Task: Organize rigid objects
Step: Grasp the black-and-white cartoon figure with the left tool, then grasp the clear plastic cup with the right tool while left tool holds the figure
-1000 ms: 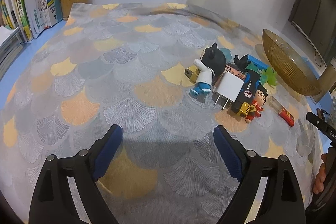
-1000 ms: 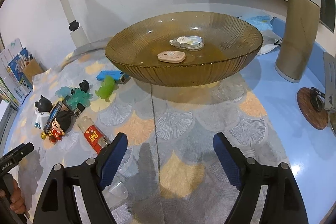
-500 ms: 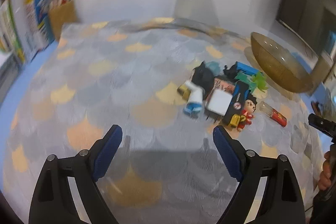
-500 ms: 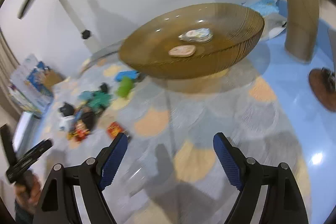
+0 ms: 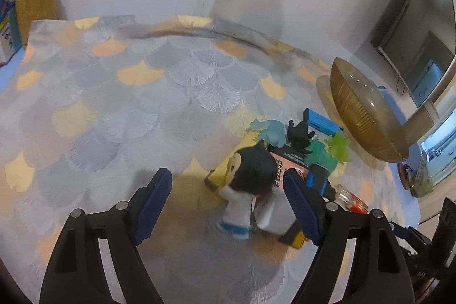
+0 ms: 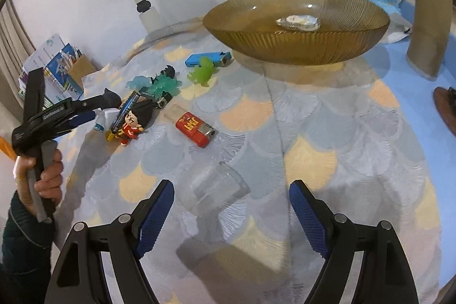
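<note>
Blue desk [image 6: 421, 110], fan-print cloth [image 5: 114, 104], white wall behind. Bowl [image 6: 296, 27] is the anchor: toys [image 6: 159, 93] left of it, pen cup [image 6: 81, 67] far left. Left gripper [image 5: 228, 204] has just been closing, jaws still apart around a figurine [image 5: 248, 181]; right gripper [image 6: 230, 215] wide, empty.

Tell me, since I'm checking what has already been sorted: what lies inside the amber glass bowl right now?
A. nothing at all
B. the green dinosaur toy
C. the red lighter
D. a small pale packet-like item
D: in the right wrist view a small pale packet-like item lies inside the amber glass bowl, while the red lighter and the green dinosaur toy lie on the patterned cloth outside it.
</note>
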Demonstrator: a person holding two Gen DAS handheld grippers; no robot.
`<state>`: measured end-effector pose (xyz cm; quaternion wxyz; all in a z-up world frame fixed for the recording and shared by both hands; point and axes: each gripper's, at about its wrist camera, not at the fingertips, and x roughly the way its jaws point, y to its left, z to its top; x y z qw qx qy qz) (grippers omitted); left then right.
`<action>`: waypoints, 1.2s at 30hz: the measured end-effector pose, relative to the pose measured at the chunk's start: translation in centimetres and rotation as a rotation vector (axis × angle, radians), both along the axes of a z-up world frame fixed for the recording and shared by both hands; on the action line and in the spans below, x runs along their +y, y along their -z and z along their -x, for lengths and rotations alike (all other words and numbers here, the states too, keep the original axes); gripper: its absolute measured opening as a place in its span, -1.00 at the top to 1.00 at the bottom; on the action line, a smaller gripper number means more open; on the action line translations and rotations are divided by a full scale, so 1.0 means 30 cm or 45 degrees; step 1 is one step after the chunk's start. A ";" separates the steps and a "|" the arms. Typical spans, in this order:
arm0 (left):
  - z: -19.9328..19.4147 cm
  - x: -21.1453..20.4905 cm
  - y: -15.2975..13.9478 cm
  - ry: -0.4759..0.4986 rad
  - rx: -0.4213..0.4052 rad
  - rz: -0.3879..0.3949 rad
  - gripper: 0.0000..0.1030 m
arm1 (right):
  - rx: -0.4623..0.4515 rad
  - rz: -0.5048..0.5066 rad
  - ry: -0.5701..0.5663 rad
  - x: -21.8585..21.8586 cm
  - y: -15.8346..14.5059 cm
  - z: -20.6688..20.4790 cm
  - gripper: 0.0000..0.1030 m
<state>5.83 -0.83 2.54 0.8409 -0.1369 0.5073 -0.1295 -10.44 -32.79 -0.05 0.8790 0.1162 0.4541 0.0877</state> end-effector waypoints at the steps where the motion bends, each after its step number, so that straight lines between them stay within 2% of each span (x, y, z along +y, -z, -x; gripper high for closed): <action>1: -0.004 -0.006 0.003 0.007 0.000 -0.002 -0.47 | 0.002 0.007 -0.004 0.005 0.002 -0.001 -0.60; 6: -0.041 -0.039 0.027 0.060 0.013 -0.013 -0.20 | 0.010 0.012 0.007 0.012 -0.002 -0.001 -0.61; 8: -0.045 -0.050 0.028 0.088 0.002 0.018 0.12 | 0.024 -0.002 0.033 0.010 -0.002 0.008 -0.60; 10: -0.039 -0.060 0.012 0.114 -0.038 0.006 0.35 | 0.043 -0.063 0.057 -0.005 -0.007 0.028 -0.60; 12: -0.030 -0.079 -0.004 0.124 -0.057 -0.060 0.35 | 0.053 -0.150 0.059 -0.018 -0.010 0.038 -0.60; 14: -0.015 -0.080 -0.012 0.123 -0.079 -0.080 0.35 | 0.079 -0.232 0.045 -0.015 -0.001 0.026 -0.60; 16: 0.009 -0.064 -0.021 0.106 -0.094 -0.072 0.35 | 0.084 -0.236 0.048 0.002 0.005 0.008 -0.56; 19: 0.070 -0.015 -0.039 0.050 -0.106 -0.025 0.35 | 0.084 -0.164 0.067 0.036 0.001 -0.020 -0.27; 20: 0.088 0.002 -0.045 0.036 -0.114 -0.013 0.35 | 0.090 -0.148 0.075 0.047 0.003 -0.033 -0.26; 21: 0.120 0.022 -0.056 0.012 -0.127 0.003 0.35 | 0.086 -0.126 0.081 0.052 0.003 -0.039 -0.16; 23: 0.172 0.049 -0.074 -0.020 -0.144 0.011 0.35 | 0.079 -0.029 0.072 0.087 0.002 -0.051 0.19; 31: 0.316 0.059 -0.093 -0.035 -0.145 0.061 0.35 | -0.001 0.002 -0.120 0.207 -0.014 -0.017 0.19; 36: 0.362 0.034 -0.101 -0.002 -0.168 0.035 0.35 | -0.019 0.130 -0.235 0.295 -0.006 0.002 0.19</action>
